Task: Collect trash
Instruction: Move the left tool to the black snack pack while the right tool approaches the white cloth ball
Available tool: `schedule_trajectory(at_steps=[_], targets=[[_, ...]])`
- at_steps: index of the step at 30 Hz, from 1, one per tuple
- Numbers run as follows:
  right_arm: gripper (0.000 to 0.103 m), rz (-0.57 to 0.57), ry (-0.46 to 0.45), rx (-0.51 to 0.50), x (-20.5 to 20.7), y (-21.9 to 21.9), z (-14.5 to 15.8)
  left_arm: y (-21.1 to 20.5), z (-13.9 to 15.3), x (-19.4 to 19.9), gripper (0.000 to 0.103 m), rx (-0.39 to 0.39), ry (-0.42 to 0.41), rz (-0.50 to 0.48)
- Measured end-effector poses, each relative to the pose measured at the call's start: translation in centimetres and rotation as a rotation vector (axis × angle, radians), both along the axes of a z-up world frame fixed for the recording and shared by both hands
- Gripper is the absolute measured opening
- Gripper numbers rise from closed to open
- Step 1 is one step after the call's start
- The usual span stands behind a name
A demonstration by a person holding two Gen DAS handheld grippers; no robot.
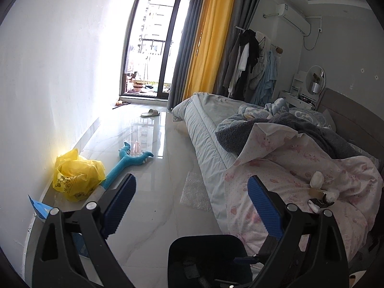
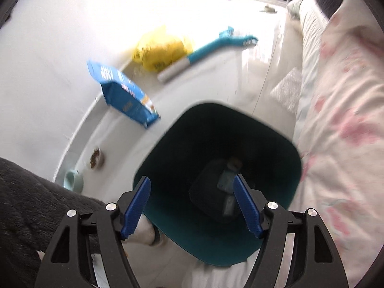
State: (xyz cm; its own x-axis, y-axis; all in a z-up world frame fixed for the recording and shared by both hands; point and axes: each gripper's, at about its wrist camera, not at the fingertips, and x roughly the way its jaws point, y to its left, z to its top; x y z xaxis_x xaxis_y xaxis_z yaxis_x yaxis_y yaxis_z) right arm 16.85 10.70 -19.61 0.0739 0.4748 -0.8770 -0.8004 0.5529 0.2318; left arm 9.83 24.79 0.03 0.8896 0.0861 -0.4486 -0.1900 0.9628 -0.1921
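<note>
The right gripper (image 2: 192, 206) hangs over the dark bin (image 2: 294, 168), jaws apart and empty. The left gripper (image 1: 192, 204) gapes empty near the bed (image 1: 300, 168), the yellow bag (image 1: 76, 175) beside the wall.

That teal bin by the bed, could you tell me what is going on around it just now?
A person is collecting trash with two hand-held grippers. The right hand-held gripper hangs open above the teal bin, nothing between its pads; some trash already lies at the bottom. The left hand-held gripper is open and empty too, pointing along the floor. A yellow plastic bag and a blue packet lie by the wall, not yet picked up.
</note>
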Motion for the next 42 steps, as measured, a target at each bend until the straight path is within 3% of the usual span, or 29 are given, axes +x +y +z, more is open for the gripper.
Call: schedule_trajectory(at_steps=[9,23,30,42], targets=[[0.077,-0.124,-0.097,0.159,2.0,-5.3,5.5,-2.7,0.8,1.8,0.097,-0.014,-0.020,-0.050],[0.079,-0.325,-0.207,0.260,7.1,-14.8,11.3,-9.2,0.2,5.9,0.097,0.045,0.002,-0.220],[0.080,-0.417,-0.239,0.278,8.3,-19.4,12.5,-11.9,-0.9,7.4,0.097,0.049,0.030,-0.285],[0.080,-0.521,-0.264,0.245,9.2,-25.9,12.0,-16.1,-1.8,9.8,0.097,0.027,0.046,-0.381]])
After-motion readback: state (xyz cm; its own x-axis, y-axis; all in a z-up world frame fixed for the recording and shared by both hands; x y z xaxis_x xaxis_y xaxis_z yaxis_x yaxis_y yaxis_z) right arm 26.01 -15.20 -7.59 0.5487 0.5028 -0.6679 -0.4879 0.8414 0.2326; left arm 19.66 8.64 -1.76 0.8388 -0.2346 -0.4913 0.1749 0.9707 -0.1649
